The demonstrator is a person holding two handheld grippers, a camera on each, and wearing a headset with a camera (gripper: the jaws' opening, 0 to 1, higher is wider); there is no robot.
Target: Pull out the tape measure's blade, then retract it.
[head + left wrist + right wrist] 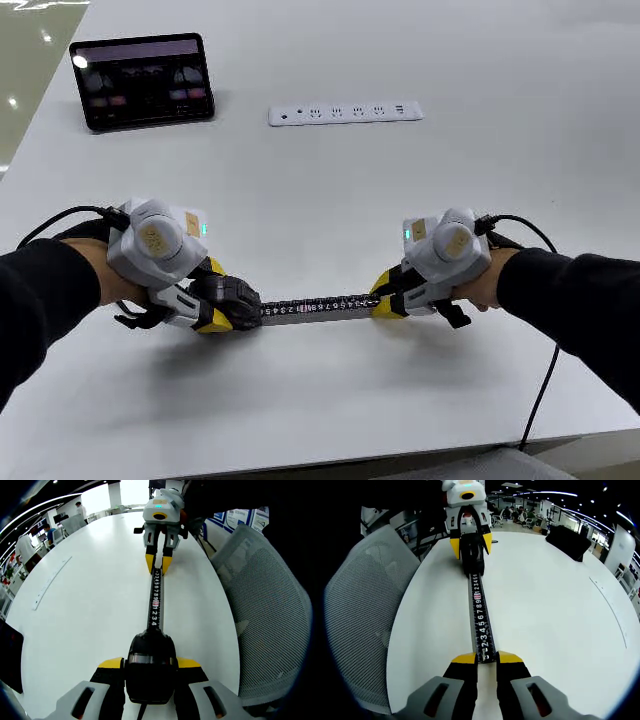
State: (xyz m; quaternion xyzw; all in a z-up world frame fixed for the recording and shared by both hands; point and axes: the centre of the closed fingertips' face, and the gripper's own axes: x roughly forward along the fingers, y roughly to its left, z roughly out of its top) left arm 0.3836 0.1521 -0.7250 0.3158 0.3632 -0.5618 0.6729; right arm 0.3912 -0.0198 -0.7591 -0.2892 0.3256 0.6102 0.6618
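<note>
Now, at the left, the left tool [215,297] has its jaws closed on the black tape measure case [150,667], one yellow-tipped jaw on each side of it. The case sits low on the white table [330,200] in front of the person. From the mouth of the case the blade [320,306] runs straight to the right, numbers up, lying low along the table; whether it touches the surface I cannot tell. At its far end the right tool [487,658] is almost shut, with the tip of the blade pinched between its yellow jaw ends. Only a short stretch is out, so I judge the pull to be under way and the retraction not yet begun. To do it well, the left tool should hold the case firm and square, so that the mouth faces the right tool. The right tool should draw straight away along the blade's own line, level and without twisting, since a sideways pull would likely buckle the thin strip or work it out of the pinch. When the return comes, the tip is best walked back toward the case under grip, not released to snap home
</note>
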